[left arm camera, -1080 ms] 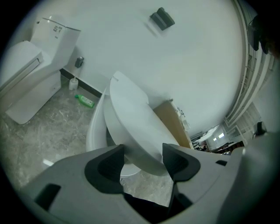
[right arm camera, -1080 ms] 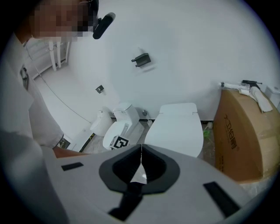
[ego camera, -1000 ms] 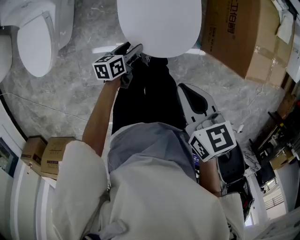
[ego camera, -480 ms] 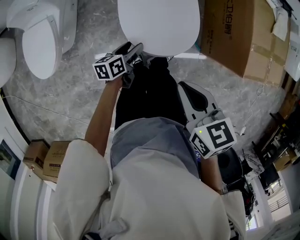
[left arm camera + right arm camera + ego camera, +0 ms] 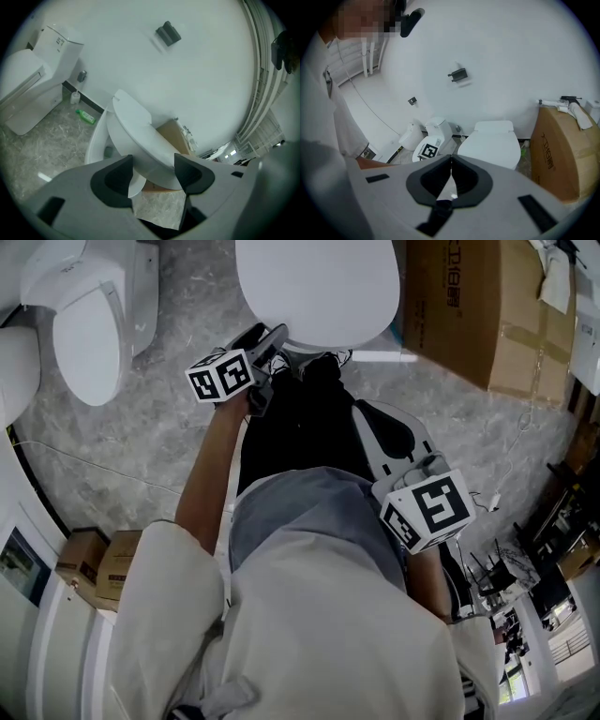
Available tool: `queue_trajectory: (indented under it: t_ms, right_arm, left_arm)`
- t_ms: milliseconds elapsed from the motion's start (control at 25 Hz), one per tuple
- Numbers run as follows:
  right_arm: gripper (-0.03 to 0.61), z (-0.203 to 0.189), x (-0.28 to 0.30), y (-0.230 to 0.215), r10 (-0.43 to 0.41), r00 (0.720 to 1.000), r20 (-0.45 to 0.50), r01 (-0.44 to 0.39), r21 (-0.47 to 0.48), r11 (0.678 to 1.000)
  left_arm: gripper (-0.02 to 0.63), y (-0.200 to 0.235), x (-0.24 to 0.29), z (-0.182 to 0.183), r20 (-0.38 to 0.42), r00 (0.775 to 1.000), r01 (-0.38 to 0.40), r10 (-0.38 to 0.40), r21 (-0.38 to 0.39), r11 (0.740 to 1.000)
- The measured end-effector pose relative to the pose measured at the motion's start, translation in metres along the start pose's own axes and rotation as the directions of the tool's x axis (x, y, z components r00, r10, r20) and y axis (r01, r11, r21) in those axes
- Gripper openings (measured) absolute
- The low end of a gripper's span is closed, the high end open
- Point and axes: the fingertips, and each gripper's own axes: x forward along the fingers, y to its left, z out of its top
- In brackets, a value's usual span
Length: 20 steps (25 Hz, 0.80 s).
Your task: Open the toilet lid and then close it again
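Note:
The white toilet lid (image 5: 317,287) is at the top middle of the head view. My left gripper (image 5: 271,339) reaches its front edge from the left. In the left gripper view the jaws stand open on either side of the lid's front edge (image 5: 149,151), and a narrow gap shows between the lid and the bowl rim (image 5: 95,140). My right gripper (image 5: 375,423) hangs back beside the person's hip, away from the toilet. Its jaws are shut with nothing between them (image 5: 451,174). From there the lid (image 5: 490,143) looks low over the bowl.
A second toilet (image 5: 89,324) stands at the upper left, with another white fixture (image 5: 14,367) beside it. A large cardboard box (image 5: 487,306) stands right of the toilet. Small boxes (image 5: 98,563) sit at the lower left. A cable (image 5: 94,465) crosses the floor. A green bottle (image 5: 86,116) lies by the wall.
Only the head view has drifted a little, showing more of the left toilet. Both grippers stay about where they were, the left at the lid's edge.

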Motion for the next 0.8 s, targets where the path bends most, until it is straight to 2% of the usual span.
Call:
queue_trajectory:
  t_ms: [800]
  right_arm:
    - [0.011, 0.03, -0.009, 0.009, -0.003, 0.998, 0.062, 0.004, -0.012, 1.0]
  left_arm:
    - [0.267, -0.037, -0.009, 0.046, 0.077, 0.996, 0.053, -0.054, 0.015, 0.998]
